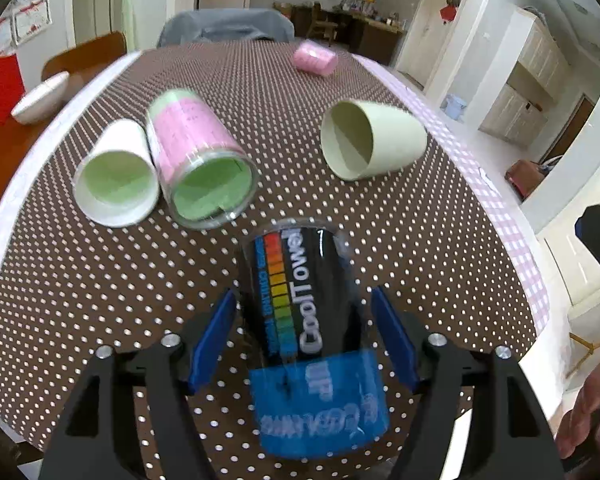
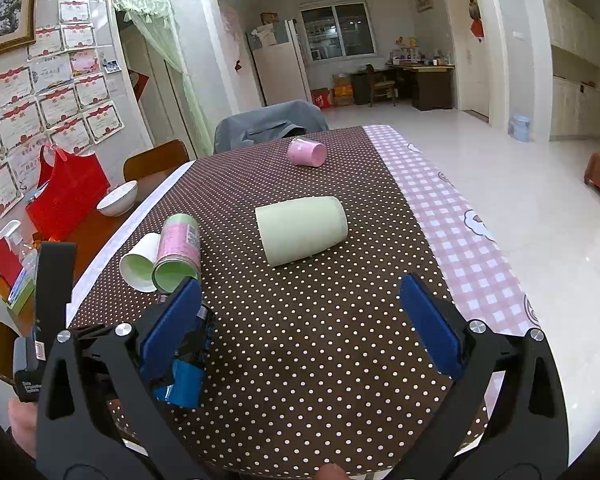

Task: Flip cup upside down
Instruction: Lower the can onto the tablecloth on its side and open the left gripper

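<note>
A clear cup with a black and blue "CoolTower" label [image 1: 304, 320] lies on its side on the dotted tablecloth [image 1: 440, 264]. It sits between the blue pads of my left gripper [image 1: 303, 316], whose jaws stand open around it with small gaps on both sides. In the right wrist view the same cup [image 2: 192, 356] shows partly behind my left finger. My right gripper [image 2: 300, 320] is open and empty above the table. A pale green cup [image 1: 370, 140] [image 2: 302, 228], a pink-and-green clear cup [image 1: 200, 160] [image 2: 178, 252] and a white cup [image 1: 116, 176] [image 2: 140, 262] also lie on their sides.
A small pink cup [image 1: 315, 58] [image 2: 306, 152] lies at the far end. A white bowl [image 2: 118, 198] and a red bag [image 2: 66, 194] stand on the wooden table to the left. A pink checked cloth [image 2: 460, 224] covers the right edge. A chair [image 2: 268, 122] stands beyond the table.
</note>
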Available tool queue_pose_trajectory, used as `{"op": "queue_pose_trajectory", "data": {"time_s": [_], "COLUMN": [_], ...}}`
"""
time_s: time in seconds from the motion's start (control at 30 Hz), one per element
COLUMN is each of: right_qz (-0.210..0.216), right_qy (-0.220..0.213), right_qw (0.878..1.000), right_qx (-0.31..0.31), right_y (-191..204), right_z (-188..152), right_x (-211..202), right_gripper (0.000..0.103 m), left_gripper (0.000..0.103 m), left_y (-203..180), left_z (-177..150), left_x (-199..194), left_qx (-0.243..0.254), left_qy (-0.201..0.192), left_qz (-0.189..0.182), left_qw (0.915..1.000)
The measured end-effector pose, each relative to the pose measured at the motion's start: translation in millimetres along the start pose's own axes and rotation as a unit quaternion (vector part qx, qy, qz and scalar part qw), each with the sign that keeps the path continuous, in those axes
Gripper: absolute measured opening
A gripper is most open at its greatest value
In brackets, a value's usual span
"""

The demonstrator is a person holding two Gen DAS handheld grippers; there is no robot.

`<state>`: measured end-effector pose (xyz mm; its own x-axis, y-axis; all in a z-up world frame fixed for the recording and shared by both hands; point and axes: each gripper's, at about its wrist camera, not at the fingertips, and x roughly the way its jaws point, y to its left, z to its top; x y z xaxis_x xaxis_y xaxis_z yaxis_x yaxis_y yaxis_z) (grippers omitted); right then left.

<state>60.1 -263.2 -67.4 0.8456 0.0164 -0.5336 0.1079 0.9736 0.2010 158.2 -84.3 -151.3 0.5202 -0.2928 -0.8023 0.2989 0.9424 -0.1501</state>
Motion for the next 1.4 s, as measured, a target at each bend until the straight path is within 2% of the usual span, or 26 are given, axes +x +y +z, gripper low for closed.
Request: {"op": "queue_pose_trajectory", "data": {"time_s": [0.1,0.3,0.5,0.93,1.4], "right_qz": [0.003,0.013,0.021,0.036,0.055], "right_qy": [0.001,0.004,0.004,-0.005,-0.007], "right_qw": [1.000,1.000,1.000,0.999,0.997], "right_qx": [0.001,-0.004,-0.009,-0.030,-0.045], "right_y": [3,11,22,48,65], "right_z": [0,0,4,11,14], "right_x": [0,1,1,-6,-14], "right_gripper": [0.097,0.097,0.097,0.097,0.097], "left_gripper": [0.080,0.080,0.080,0.080,0.080], "left_y": [-2,3,11,26,33], "left_z": [2,3,0,-9,-22], "left_x": [-13,-37,-66,-119,-162], "left_qx": [0.004,0.005,0.002,-0.007,-0.014], "left_qy": [-0.017,-0.052,-0.094,-0.168,-0.229], "left_qz": [0.003,0.017,0.050,0.117,0.158], "left_qw": [0.9998,0.9985,0.9943,0.9788,0.9605]}}
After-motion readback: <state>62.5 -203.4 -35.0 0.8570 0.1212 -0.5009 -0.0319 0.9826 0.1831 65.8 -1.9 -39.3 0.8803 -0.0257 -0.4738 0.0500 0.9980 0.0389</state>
